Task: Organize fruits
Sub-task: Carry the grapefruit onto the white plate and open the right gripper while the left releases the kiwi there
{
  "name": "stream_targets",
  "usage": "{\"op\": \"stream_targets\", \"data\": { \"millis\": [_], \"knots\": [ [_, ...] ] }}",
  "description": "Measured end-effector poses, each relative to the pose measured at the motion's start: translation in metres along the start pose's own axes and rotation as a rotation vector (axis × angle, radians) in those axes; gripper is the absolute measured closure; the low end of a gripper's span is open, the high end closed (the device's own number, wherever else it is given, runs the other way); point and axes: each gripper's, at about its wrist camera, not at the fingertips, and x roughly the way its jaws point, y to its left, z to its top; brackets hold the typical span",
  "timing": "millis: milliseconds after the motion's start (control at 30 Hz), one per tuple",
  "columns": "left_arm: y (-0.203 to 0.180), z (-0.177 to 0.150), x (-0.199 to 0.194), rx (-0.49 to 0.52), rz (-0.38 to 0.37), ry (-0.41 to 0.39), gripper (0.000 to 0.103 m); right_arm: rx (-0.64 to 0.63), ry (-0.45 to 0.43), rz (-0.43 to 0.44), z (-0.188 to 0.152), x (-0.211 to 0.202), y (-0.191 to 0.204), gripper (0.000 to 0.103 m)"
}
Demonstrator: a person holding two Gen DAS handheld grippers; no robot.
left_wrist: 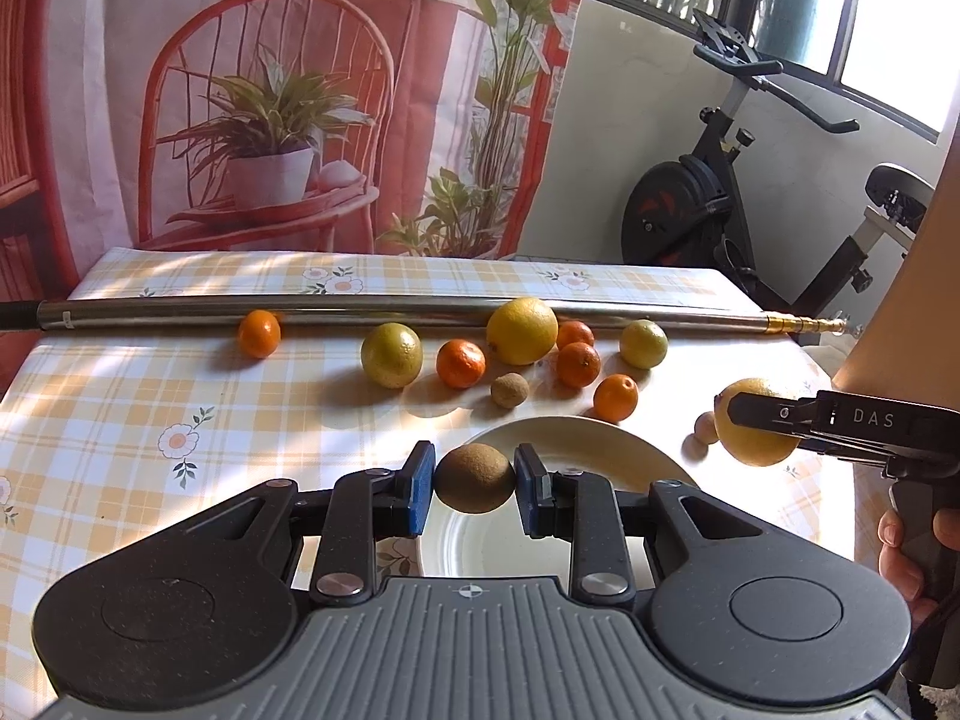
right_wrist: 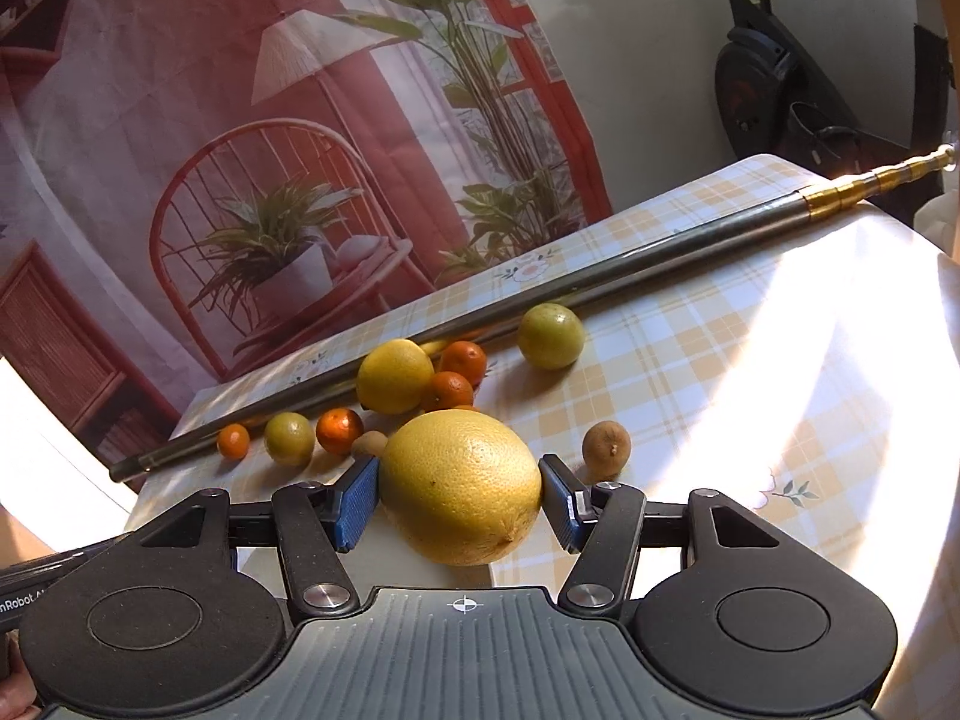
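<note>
My left gripper (left_wrist: 474, 478) is shut on a brown kiwi (left_wrist: 474, 478), held above a white plate (left_wrist: 600, 438). My right gripper (right_wrist: 461, 489) is shut on a large yellow citrus (right_wrist: 461, 486); in the left wrist view that citrus (left_wrist: 750, 444) hangs right of the plate with the right gripper (left_wrist: 759, 420) around it. Loose on the checked tablecloth lie several small oranges (left_wrist: 461, 363), a big yellow citrus (left_wrist: 521, 331), two yellow-green fruits (left_wrist: 391, 355) and a small brown fruit (left_wrist: 510, 389).
A long metal pole (left_wrist: 300, 312) lies across the table behind the fruit. Another small brown fruit (right_wrist: 606, 450) sits near the right gripper. An exercise bike (left_wrist: 720, 192) stands past the table's right end. A printed curtain (left_wrist: 270, 90) hangs behind. A hand (left_wrist: 900, 546) grips the right handle.
</note>
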Motion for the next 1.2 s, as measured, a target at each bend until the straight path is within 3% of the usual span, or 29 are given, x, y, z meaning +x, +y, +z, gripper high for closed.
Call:
{"op": "stream_targets", "data": {
  "millis": [133, 300, 733, 1200],
  "knots": [
    [-0.001, -0.006, 0.009, 0.000, -0.032, 0.014, 0.073, -0.139, 0.031, -0.006, -0.007, 0.004, 0.020, 0.049],
    [-0.007, -0.014, 0.025, 0.056, -0.009, 0.052, 0.073, -0.233, 0.168, 0.024, -0.005, 0.024, 0.036, 0.049],
    [-0.017, -0.025, 0.053, 0.181, 0.036, 0.134, 0.073, -0.369, 0.347, 0.024, -0.015, 0.054, 0.048, 0.049],
    [-0.015, -0.031, 0.062, 0.204, 0.051, 0.160, 0.072, -0.343, 0.345, 0.055, -0.015, 0.051, 0.039, 0.049]
  ]
}}
